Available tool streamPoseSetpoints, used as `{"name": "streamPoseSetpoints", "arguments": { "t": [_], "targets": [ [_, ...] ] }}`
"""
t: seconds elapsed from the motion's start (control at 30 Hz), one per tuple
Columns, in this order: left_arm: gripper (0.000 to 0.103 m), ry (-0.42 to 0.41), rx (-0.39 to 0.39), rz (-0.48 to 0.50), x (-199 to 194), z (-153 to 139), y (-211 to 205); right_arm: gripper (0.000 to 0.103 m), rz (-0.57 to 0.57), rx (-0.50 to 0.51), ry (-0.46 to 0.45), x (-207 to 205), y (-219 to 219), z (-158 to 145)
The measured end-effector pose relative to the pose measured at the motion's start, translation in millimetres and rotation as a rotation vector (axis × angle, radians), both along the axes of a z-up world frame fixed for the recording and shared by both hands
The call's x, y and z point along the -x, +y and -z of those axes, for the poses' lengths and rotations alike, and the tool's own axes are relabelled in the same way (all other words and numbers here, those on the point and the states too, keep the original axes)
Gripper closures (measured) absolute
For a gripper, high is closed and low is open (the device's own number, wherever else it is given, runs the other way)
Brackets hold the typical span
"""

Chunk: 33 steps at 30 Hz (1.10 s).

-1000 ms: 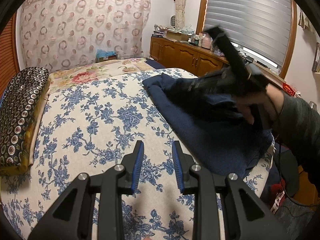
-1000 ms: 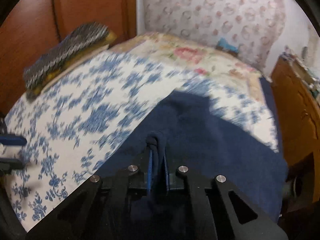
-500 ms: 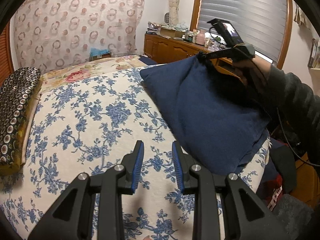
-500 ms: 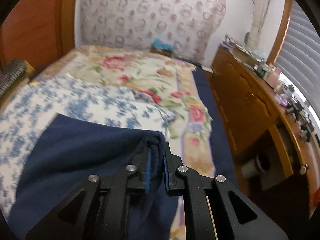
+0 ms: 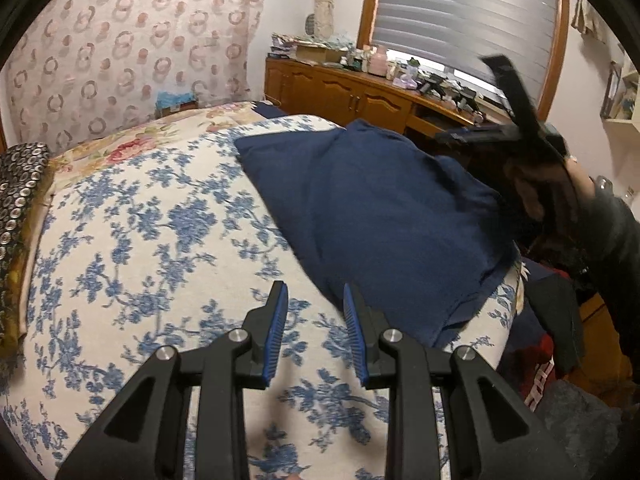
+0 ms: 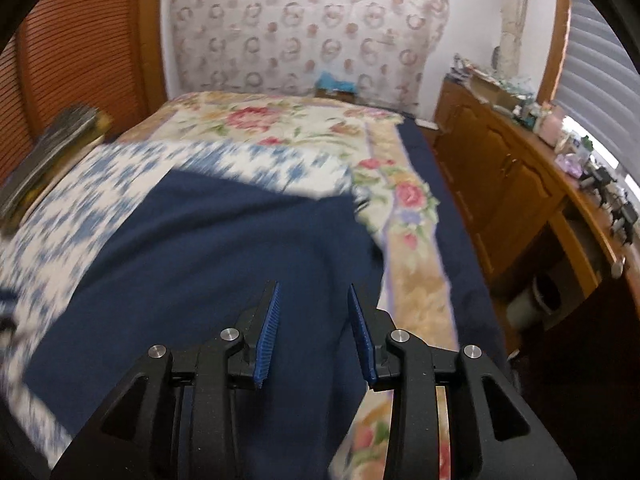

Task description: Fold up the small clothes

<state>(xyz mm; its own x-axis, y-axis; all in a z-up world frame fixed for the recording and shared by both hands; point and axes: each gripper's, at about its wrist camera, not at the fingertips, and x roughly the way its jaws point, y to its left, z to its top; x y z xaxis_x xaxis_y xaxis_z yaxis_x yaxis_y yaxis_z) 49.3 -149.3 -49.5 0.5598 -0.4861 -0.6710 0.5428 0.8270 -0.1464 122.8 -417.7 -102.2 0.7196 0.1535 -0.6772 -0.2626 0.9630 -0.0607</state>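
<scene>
Bedspread [image 5: 132,240] in blue florals serves as the folding surface under both claws. Navy garment [image 5: 372,216] lies spread just ahead and right of the left gripper [image 5: 314,332], likely laid flat for folding. That claw hovers spread and empty, angled downward; the right gripper [image 6: 314,336], also tilted down above the cloth, is opening, nothing pinched.

The garment [image 5: 376,216] is plain navy blue. It lies on a cream bedspread [image 5: 132,240] patterned with blue flowers. On the far wall, the curtain [image 5: 120,48] shows pinkish rings.
</scene>
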Motion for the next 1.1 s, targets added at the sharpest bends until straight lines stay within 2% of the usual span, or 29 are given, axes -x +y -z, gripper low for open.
{"name": "streamPoseSetpoints", "arguments": {
  "t": [0.2, 0.47, 0.6, 0.8, 1.1],
  "targets": [
    [0.077, 0.031, -0.006, 0.045, 4.6, 3.9, -15.9, 0.069, -0.012, -0.041, 0.038, 47.5, -4.9, 22.7],
    [0.077, 0.055, -0.033, 0.083, 10.1, 9.2, -31.4, 0.069, 0.031, -0.075, 0.042, 63.8, -25.3, 30.8],
    [0.077, 0.077, -0.064, 0.086, 11.2, 15.9, -36.4, 0.068, -0.006, -0.020, 0.000, 76.6, -13.3, 23.0],
    [0.077, 0.106, -0.081, 0.092, 10.6, 24.8, -38.8, 0.057, -0.056, -0.007, -0.041, 89.8, 5.5, 13.2],
    [0.077, 0.177, -0.013, 0.126, 13.7, 28.9, -32.5, 0.052, -0.178, -0.017, 0.005, 98.7, 36.3, 24.5]
  ]
}}
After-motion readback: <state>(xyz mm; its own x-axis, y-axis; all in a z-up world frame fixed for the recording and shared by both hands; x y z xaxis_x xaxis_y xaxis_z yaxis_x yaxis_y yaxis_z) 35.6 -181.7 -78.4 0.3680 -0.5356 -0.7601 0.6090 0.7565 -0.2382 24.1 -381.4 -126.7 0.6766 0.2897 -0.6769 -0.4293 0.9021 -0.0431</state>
